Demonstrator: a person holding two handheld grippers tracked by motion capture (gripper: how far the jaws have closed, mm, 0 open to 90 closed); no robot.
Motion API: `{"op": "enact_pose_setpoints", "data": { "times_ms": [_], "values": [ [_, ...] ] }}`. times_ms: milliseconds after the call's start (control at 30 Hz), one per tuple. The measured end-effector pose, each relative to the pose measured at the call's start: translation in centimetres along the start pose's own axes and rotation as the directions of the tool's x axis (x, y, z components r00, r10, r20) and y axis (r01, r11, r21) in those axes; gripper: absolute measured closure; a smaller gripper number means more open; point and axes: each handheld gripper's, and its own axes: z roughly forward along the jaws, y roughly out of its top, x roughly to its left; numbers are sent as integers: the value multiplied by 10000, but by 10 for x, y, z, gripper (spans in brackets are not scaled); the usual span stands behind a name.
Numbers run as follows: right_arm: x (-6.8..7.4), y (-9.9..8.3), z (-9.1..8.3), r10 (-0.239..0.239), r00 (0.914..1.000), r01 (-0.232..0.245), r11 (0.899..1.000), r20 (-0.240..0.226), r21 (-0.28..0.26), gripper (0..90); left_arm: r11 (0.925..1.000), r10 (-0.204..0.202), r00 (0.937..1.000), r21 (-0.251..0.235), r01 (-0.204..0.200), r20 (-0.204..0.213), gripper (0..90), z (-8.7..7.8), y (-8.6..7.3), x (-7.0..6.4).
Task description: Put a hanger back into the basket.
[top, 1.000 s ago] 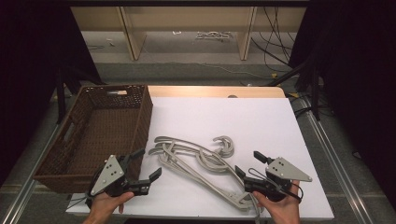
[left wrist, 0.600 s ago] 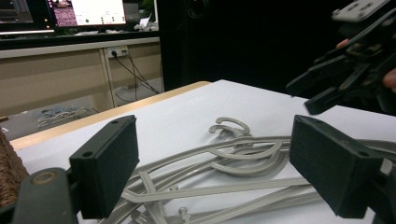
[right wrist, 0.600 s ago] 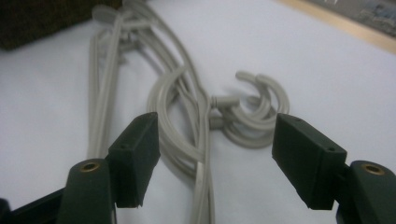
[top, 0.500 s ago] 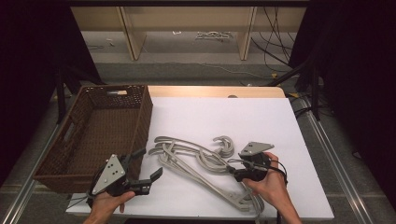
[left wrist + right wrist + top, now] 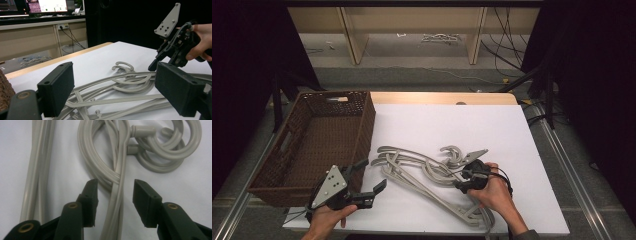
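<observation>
Several grey plastic hangers (image 5: 422, 172) lie tangled on the white tabletop (image 5: 452, 125). My right gripper (image 5: 459, 181) is tipped down over their hook end and open. In the right gripper view its jaws (image 5: 115, 200) straddle one hanger arm (image 5: 120, 165) just below the curled hooks (image 5: 172, 147), without touching it. My left gripper (image 5: 373, 174) is held near the front edge, left of the pile, open and empty. In the left gripper view its pads (image 5: 56, 90) frame the hangers (image 5: 130, 82), with the right gripper (image 5: 155, 63) beyond.
A brown wicker basket (image 5: 362, 125) stands on the left, next to the white top. A wooden strip (image 5: 442, 97) runs along the back edge. Metal rails flank the table, and cables and shelving lie on the floor behind.
My right gripper has moved from the front right corner inward over the hangers' hook end and tipped downward. The left gripper has stayed in place.
</observation>
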Motion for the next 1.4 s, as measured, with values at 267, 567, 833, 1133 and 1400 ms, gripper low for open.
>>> {"op": "enact_pose_setpoints", "data": {
  "times_ms": [267,567,833,1133,1400],
  "values": [
    [-4,5,9,224,9997,-219,9992,-139,321,648,10000,20,10000,6,-20,81,159,1,1,-1],
    [-3,5,10,313,9994,-304,9979,-149,578,758,10000,16,9996,29,-17,294,159,2,1,-4],
    [0,9,2,315,9995,-317,9991,100,281,779,10000,24,9997,55,-26,256,159,1,0,-5],
    [1,11,-4,469,9989,-469,9989,62,-5,800,10000,0,9996,3,0,269,160,1,1,-4],
    [2,13,-19,473,9989,-468,9971,69,-601,819,10000,37,9997,56,-38,257,160,0,1,-3]
  ]
}}
